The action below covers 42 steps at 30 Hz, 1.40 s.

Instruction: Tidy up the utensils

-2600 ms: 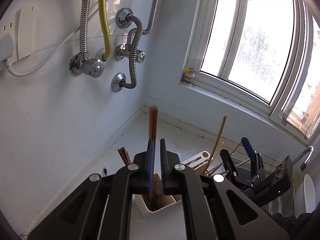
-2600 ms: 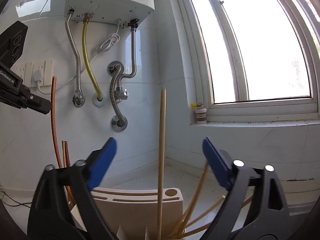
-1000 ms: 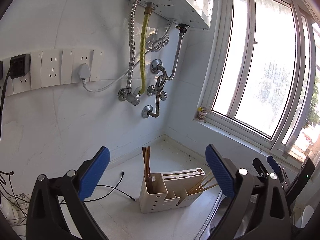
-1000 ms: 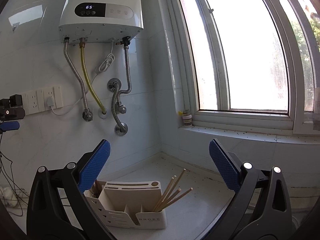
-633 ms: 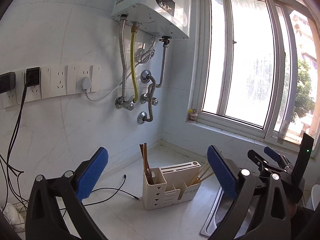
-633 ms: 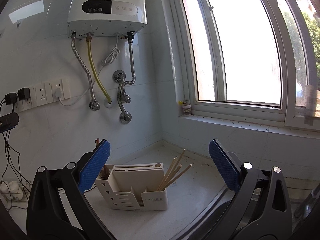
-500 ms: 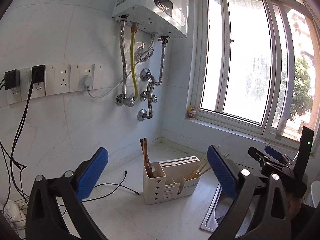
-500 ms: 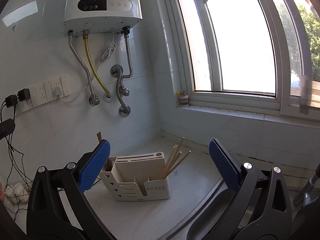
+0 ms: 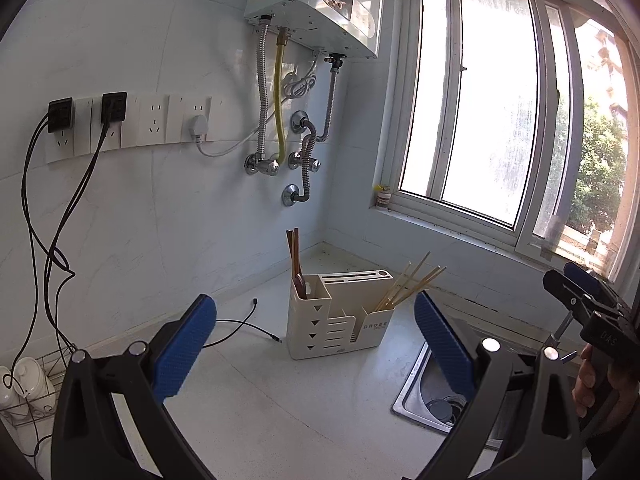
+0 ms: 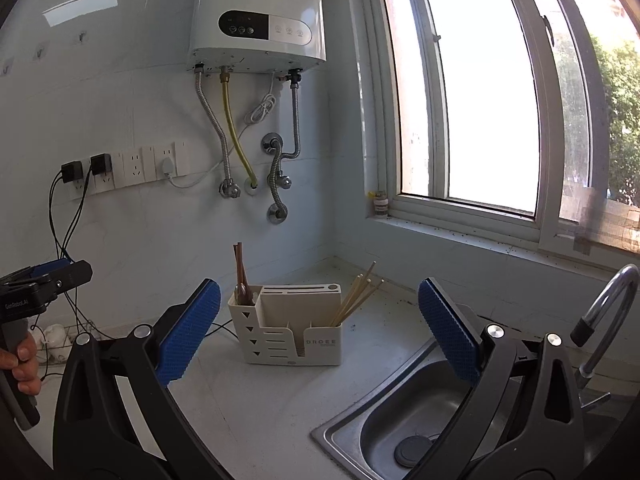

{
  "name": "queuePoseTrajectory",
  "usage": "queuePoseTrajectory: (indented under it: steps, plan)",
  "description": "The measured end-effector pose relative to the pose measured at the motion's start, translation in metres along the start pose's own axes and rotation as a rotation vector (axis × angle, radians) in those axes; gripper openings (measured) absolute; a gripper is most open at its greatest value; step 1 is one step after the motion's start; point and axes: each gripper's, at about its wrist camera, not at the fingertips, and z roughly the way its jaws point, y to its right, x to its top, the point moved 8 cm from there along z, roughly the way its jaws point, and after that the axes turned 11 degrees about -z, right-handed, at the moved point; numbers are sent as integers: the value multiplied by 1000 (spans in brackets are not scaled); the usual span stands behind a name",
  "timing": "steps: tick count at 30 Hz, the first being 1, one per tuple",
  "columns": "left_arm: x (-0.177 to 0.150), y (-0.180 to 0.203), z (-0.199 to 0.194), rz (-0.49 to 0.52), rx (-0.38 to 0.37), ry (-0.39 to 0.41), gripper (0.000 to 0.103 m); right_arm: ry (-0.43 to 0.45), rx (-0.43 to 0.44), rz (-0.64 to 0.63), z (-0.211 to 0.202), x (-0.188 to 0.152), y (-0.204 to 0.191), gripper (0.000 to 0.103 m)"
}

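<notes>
On the white countertop (image 10: 256, 404), in the corner below the water heater (image 10: 256, 16) and beside the window (image 10: 480, 92), stands the cream utensil caddy (image 10: 296, 332), with dark reddish chopsticks (image 10: 239, 268) upright in its left-hand compartment and pale bamboo chopsticks (image 10: 356, 296) fanning rightward out of the right-hand one. Both tongs hang well back from it with nothing between their pads: the left gripper (image 9: 316, 344) is spread wide, and so is the right gripper (image 10: 320, 332). The sticks look light, stiff and thin, likely smooth enough to swivel or slide in a pinch, so a hold around the upper shaft, above the caddy's rim and square across the stick, seems the safest; the leaning pale ones offer free tips, while the dark ones stand close together and may come up as a bunch. The caddy itself appears to be light plastic and could tip or skid if a stick is dragged sideways rather than lifted straight. Open counter lies in front of the caddy, giving ample room to approach from there. To its right the steel sink (image 10: 404, 424) cuts into the surface, with the faucet (image 10: 604, 312) arching over its far side, and a loose black cable (image 9: 240, 326) trails on the counter to the left, its end lying just beside the caddy. The walls close in behind, so any pull is best taken upward and toward the cameras.
</notes>
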Motion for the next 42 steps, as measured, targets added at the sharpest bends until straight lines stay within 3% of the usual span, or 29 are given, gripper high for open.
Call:
queuePoseTrajectory:
  steps: [4,16,29,42]
  plan:
    - [-1,5,-11,21,52,27,98,-30,57,4,1,-15,-3,95]
    - [-23,48,-21,28,5,-28,98,-90,134,12,-15,-31,9,95]
    - [-34,72,-35,63,-18,-45,98,-85,108,-74,-55,-24,17,95]
    - [-43,90,-39,123,-24,-59,98,-96,123,-83,-57,-24,17,95]
